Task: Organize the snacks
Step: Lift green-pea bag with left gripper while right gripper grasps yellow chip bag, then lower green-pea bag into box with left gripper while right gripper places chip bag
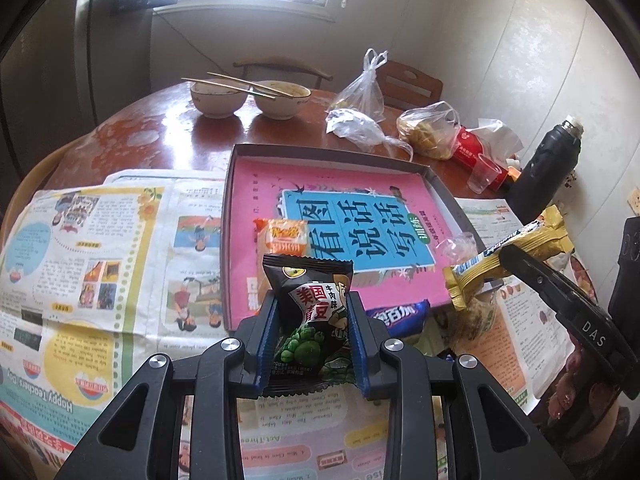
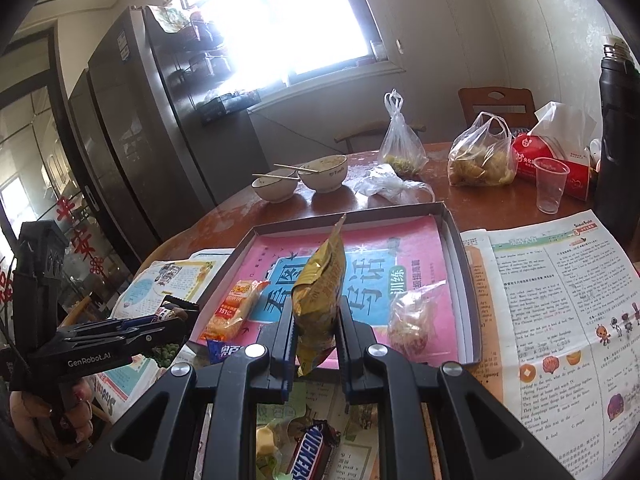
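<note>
Table: newspaper (image 2: 560, 300) around my box (image 2: 456, 240).
Left gripper (image 1: 312, 312): clamps pea packet (image 1: 310, 300).
Right gripper (image 2: 316, 336): pinches gold packet (image 2: 320, 288).
Tip: lower both flat beside orange packet (image 2: 232, 312).

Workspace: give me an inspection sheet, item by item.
Surface: round wooden table, newspapers spread on it.
Job's things: shallow tray holding an orange packet and a clear-wrapped snack; Snickers bar on the newspaper.
Clutter: two bowls with chopsticks, plastic bags, tissue pack, cup, black flask.
Grippers: left hand-held gripper shut on green pea packet; right hand-held gripper shut on gold packet.
Cables: nothing seen.
Surroundings: window, fridge, chairs.
</note>
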{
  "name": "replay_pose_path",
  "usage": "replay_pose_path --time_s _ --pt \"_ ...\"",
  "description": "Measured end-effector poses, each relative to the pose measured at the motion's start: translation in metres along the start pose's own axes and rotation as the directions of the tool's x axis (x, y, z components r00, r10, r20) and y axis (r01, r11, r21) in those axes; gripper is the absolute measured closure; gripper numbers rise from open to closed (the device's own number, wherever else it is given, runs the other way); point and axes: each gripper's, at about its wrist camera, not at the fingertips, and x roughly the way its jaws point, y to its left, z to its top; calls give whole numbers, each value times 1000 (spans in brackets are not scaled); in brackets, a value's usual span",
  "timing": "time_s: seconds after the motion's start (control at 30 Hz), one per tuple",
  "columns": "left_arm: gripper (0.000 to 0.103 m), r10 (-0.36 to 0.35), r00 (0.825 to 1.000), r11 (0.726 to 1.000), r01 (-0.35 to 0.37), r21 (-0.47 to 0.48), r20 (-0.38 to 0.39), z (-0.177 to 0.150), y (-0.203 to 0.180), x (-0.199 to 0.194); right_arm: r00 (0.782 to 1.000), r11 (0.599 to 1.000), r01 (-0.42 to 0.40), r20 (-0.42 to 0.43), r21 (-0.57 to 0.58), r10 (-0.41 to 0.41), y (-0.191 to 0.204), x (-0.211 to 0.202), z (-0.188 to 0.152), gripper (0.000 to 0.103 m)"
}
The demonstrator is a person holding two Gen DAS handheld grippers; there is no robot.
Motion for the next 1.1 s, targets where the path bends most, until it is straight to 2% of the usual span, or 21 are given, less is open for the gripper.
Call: replay_pose_path --time_s 0.53,1.1 --pt "70 -34 999 999 35 28 -35 32 -17 34 999 999 25 -25 25 -24 -13 19 17 85" --pt "70 -64 994 998 66 21 -92 44 -25 76 997 999 23 -77 39 -20 -17 38 16 85"
